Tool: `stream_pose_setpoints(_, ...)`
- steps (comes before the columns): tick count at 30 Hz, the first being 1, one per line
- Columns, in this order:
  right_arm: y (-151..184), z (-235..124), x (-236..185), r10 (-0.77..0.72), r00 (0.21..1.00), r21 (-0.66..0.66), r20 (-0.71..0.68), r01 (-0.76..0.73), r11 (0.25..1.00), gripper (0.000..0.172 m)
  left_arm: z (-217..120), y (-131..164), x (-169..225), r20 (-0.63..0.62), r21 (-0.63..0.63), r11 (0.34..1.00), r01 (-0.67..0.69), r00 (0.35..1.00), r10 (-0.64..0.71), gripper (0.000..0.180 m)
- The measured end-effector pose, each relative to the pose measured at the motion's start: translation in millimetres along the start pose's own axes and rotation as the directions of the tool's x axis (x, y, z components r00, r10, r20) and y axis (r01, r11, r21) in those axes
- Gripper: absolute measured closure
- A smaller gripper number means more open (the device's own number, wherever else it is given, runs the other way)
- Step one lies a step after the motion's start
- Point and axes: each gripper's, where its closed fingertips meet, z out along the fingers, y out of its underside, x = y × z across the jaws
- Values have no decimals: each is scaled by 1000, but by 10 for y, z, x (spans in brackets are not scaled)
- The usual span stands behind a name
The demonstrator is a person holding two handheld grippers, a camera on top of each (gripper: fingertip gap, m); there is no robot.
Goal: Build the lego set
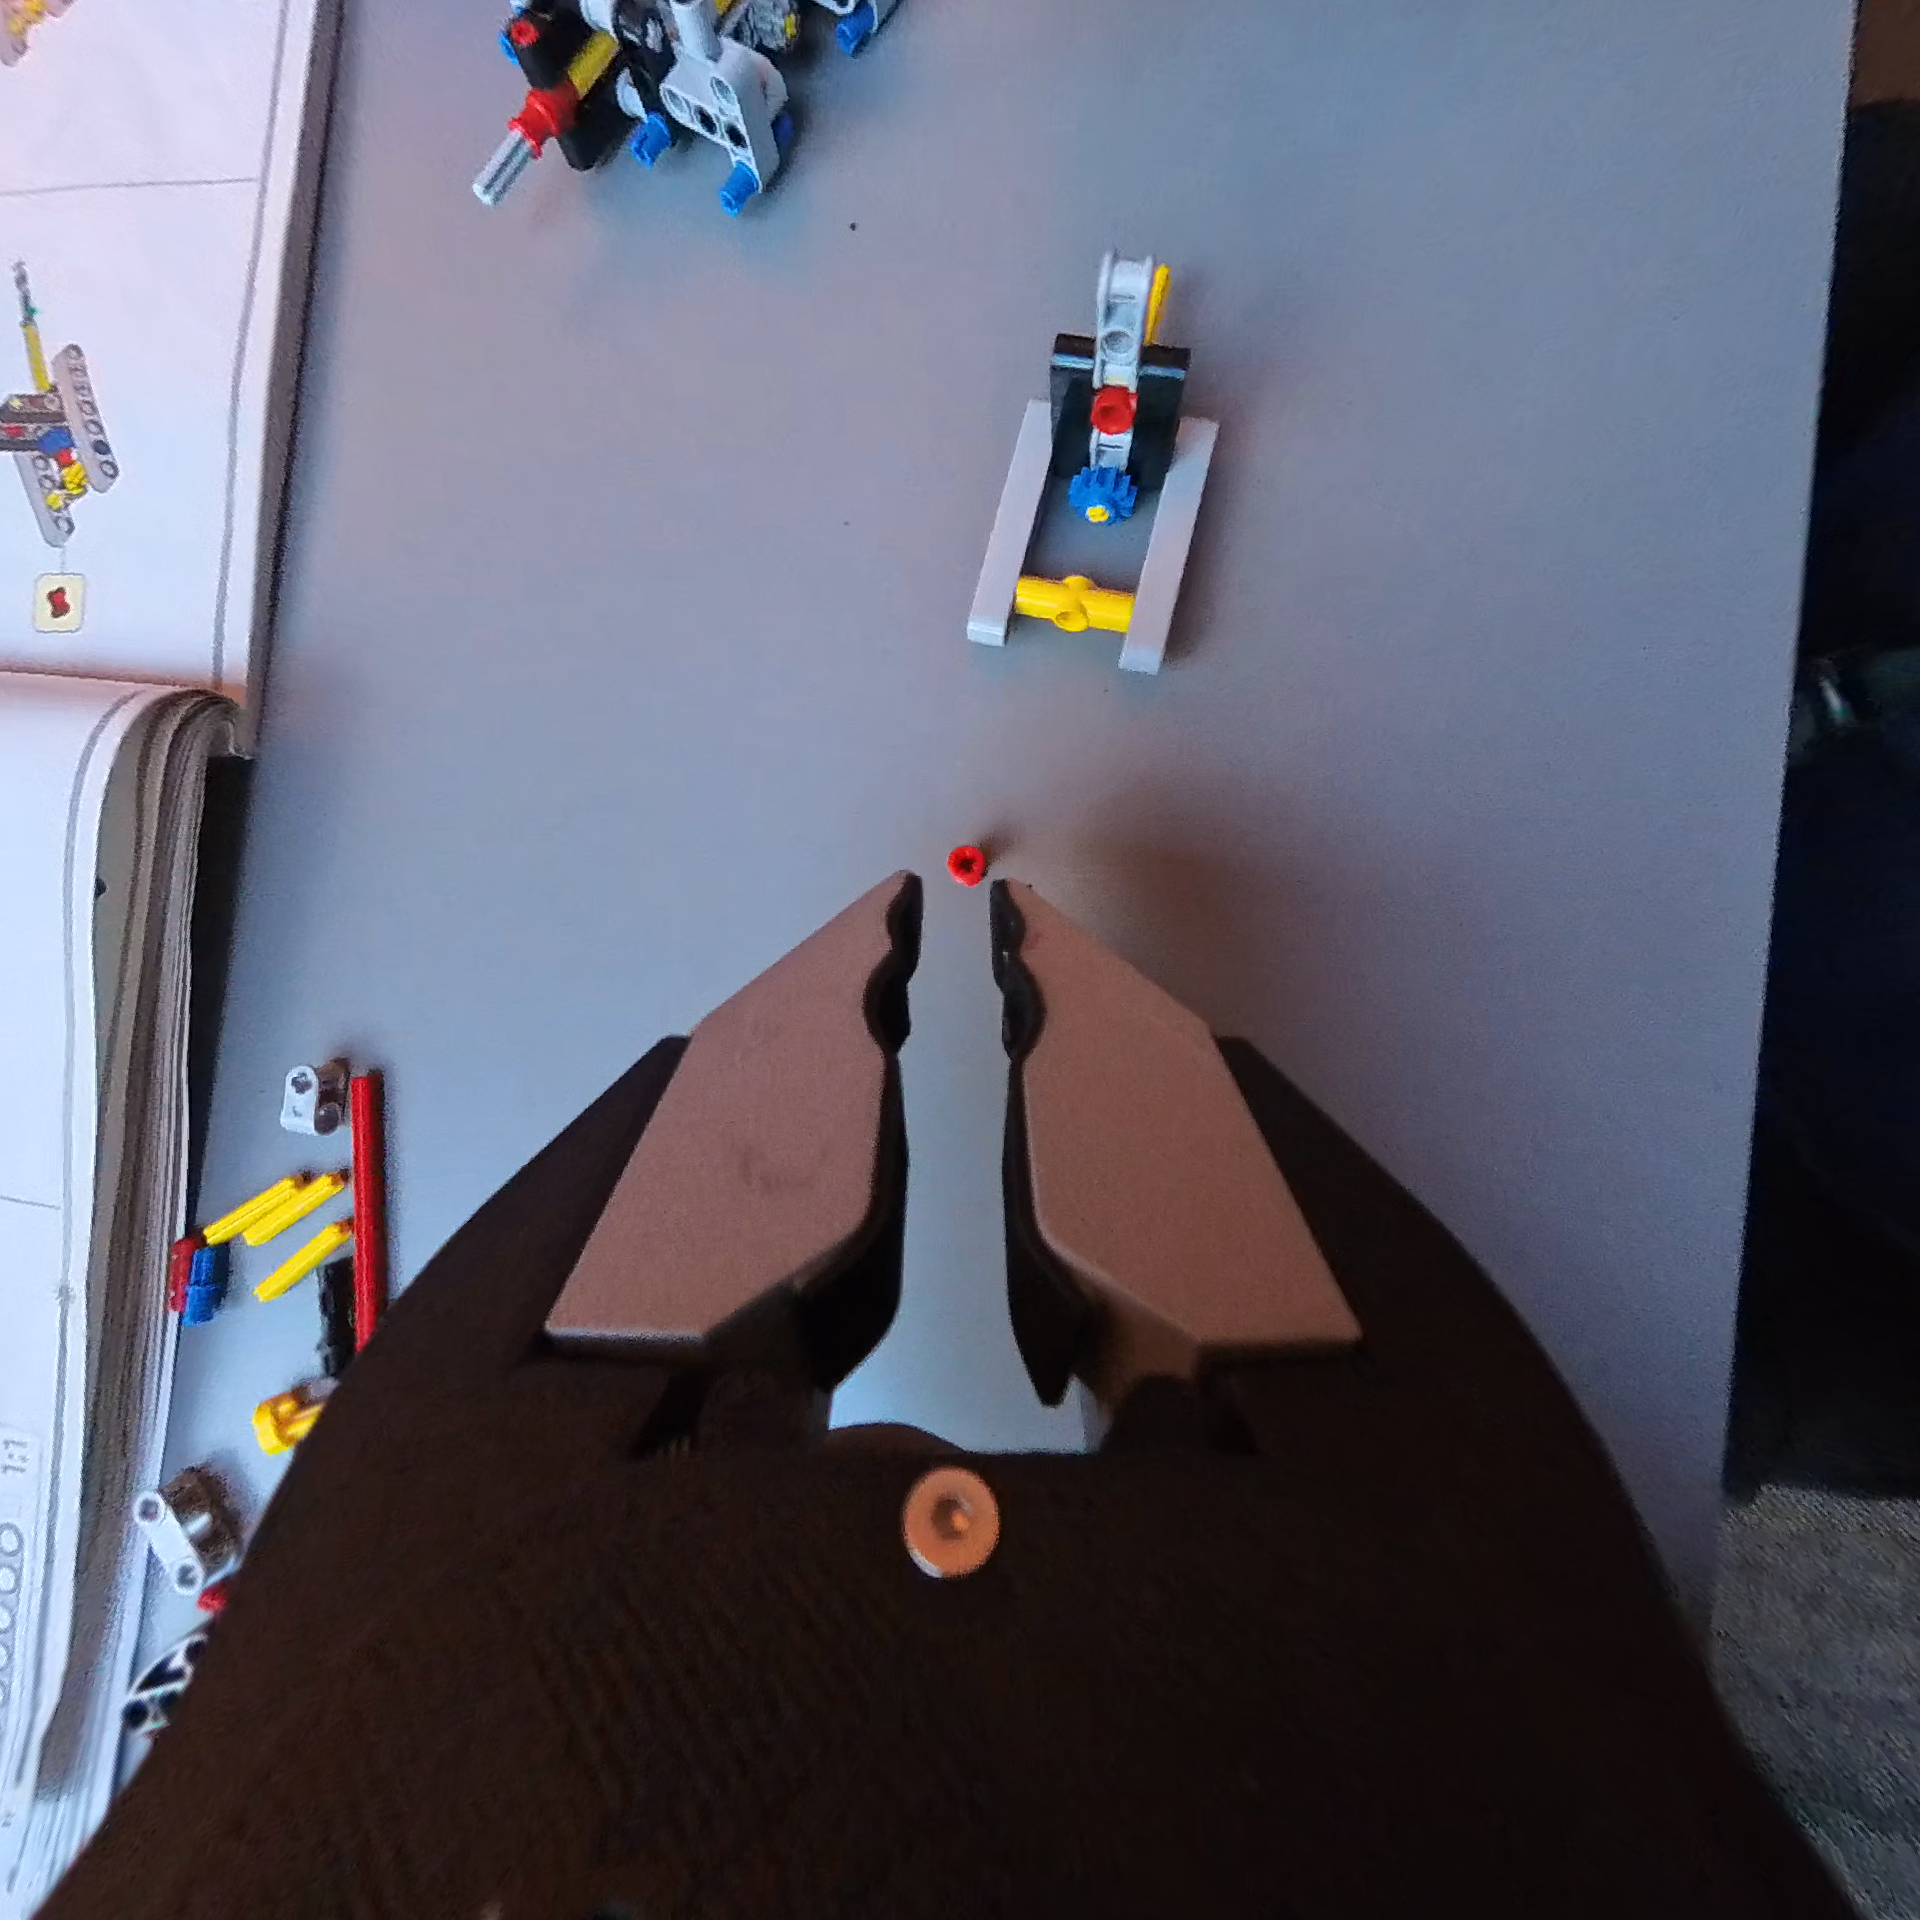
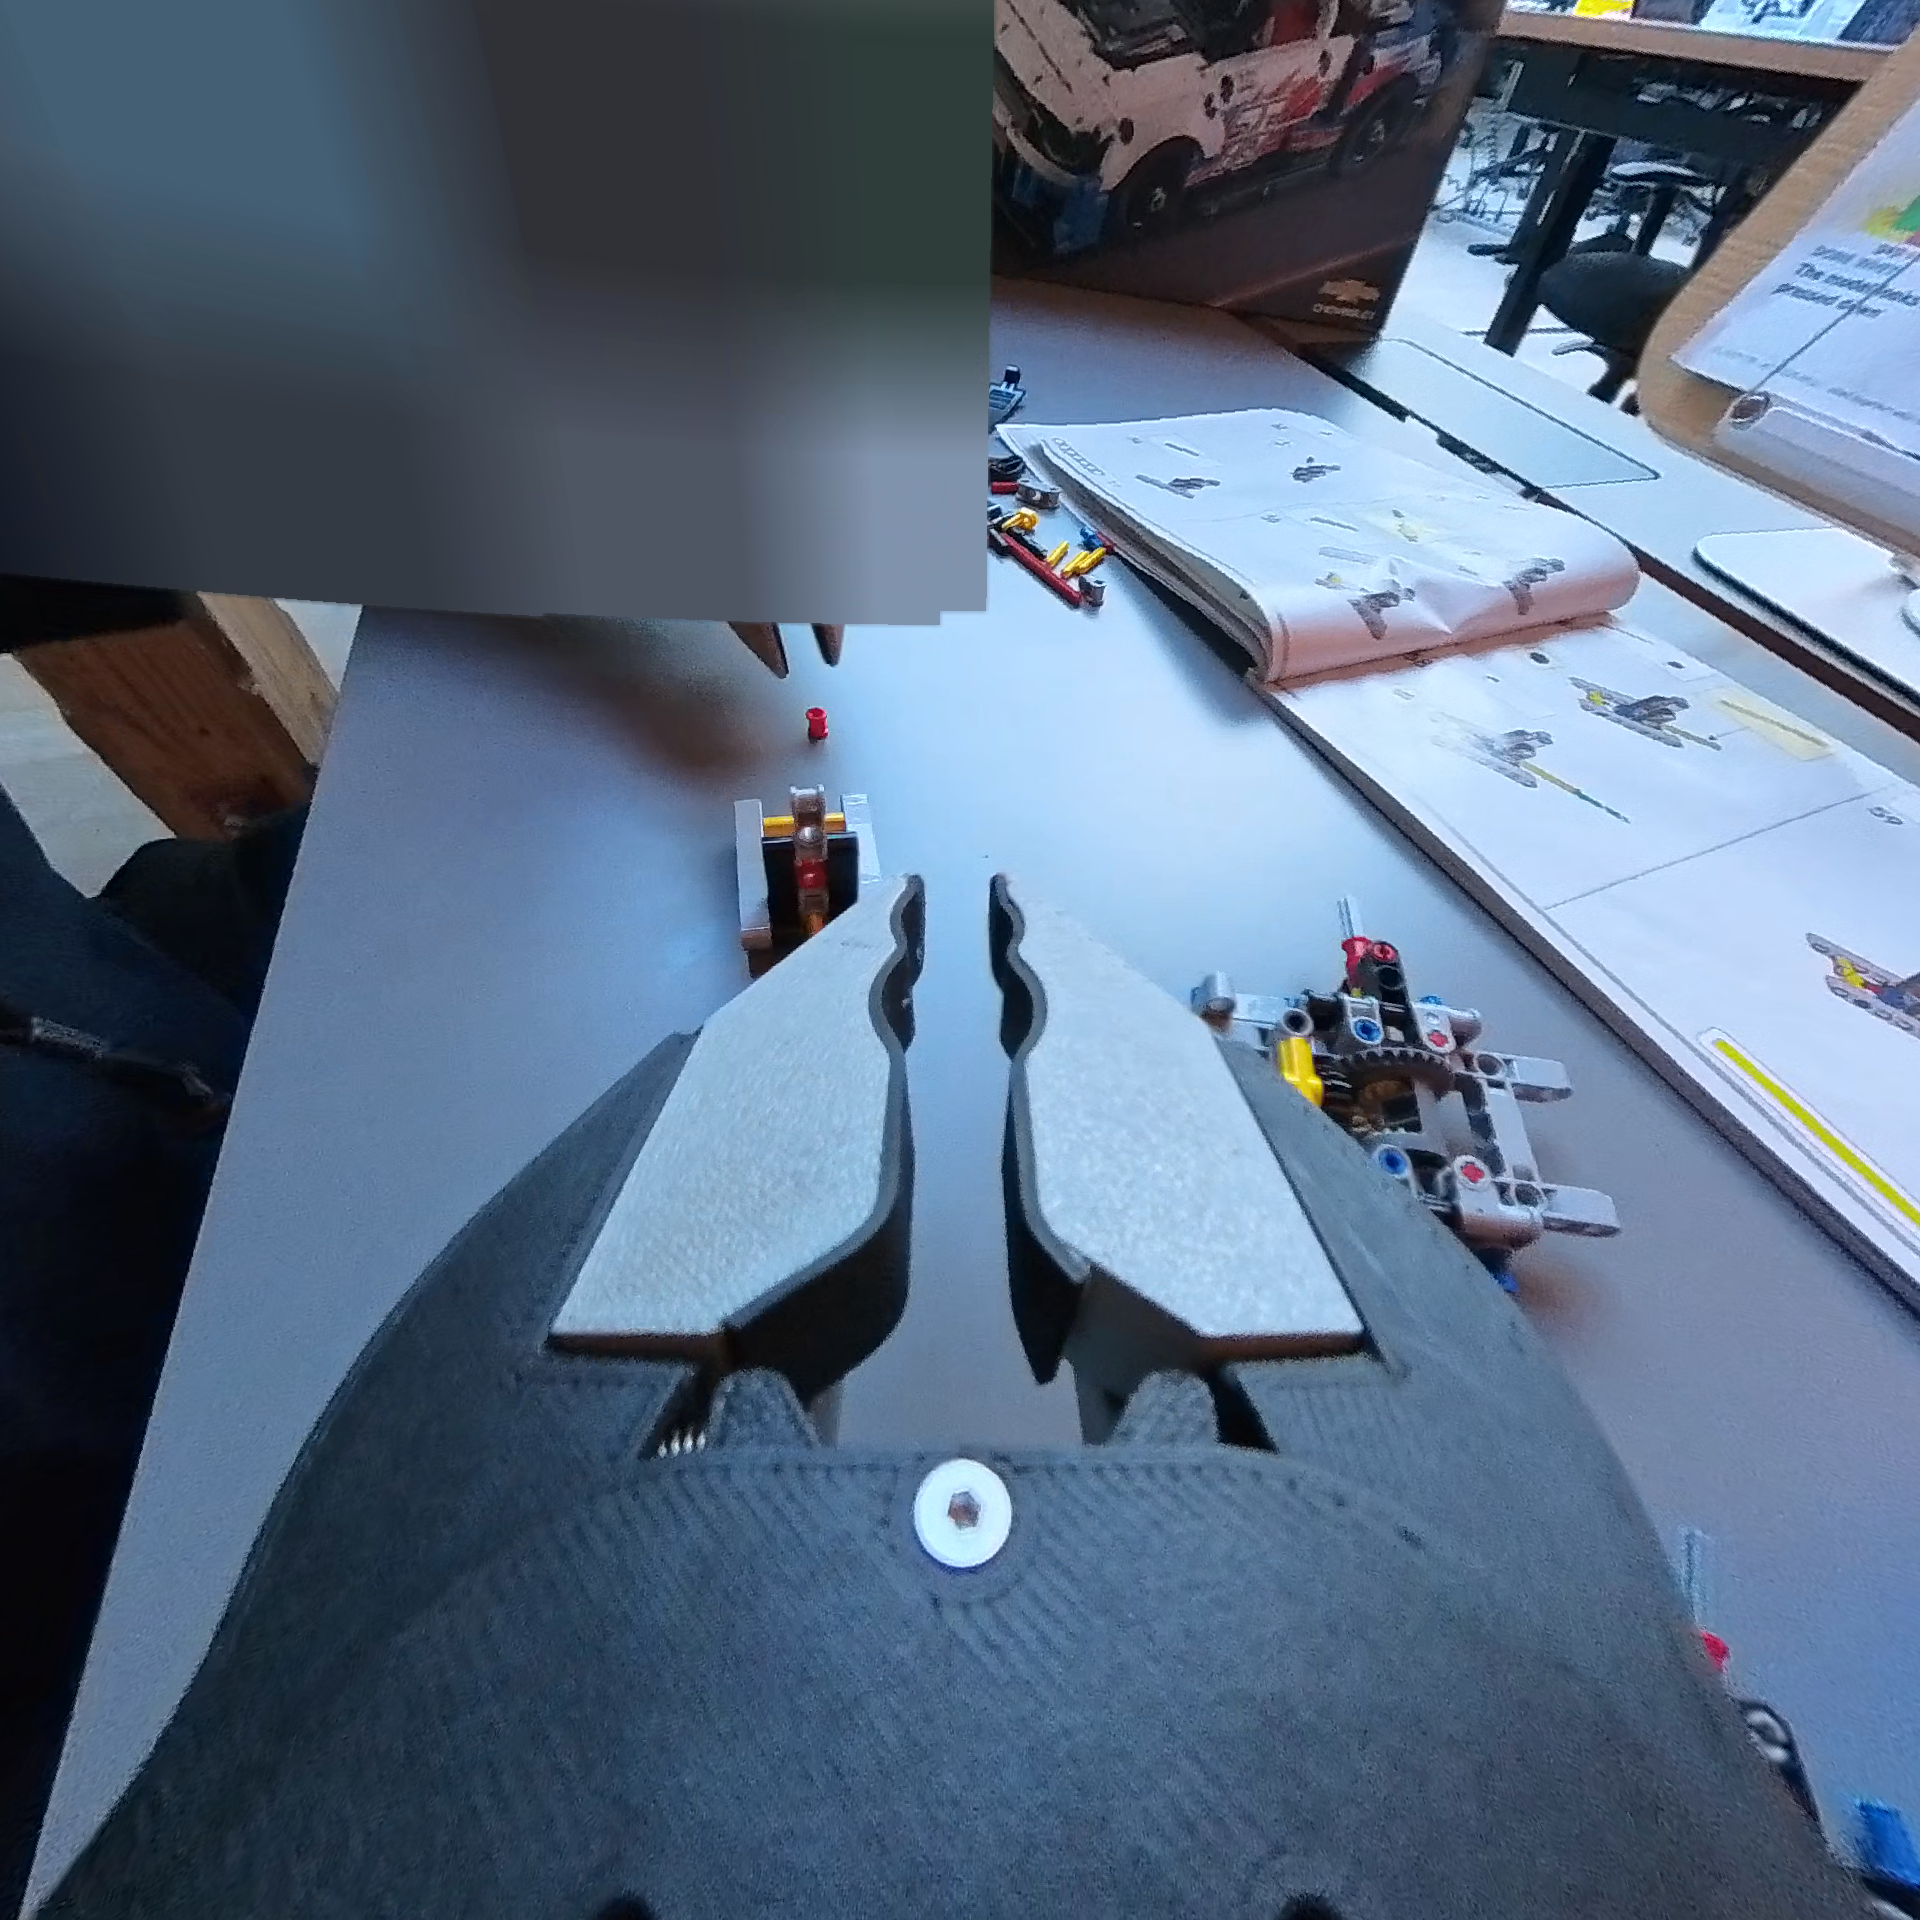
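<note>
The left gripper (image 1: 956,883) hovers over the grey table (image 1: 623,623) — fingers narrowly apart, empty — just short of a small red bush (image 1: 966,862); the right gripper (image 2: 956,883), likewise parted and empty, hangs beside a small brick frame (image 2: 800,873).

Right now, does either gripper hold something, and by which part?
Nothing is held. Left gripper stands open just short of the small red plastic bush; right gripper is open too.
</note>
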Motion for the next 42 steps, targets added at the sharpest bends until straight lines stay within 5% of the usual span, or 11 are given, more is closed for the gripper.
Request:
stream_pose_setpoints(14, 29, 36, -57, -11, 1000, -25, 25, 12, 1000, 164, 192, 37, 43, -90, -118, 993, 15, 996, -26, 169)
stream_pose_setpoints(42, 25, 30, -124, -51, 998, -32, 29, 52, 998, 167, 138, 6, 34, -9, -250, 967, 35, 999, -38, 174)
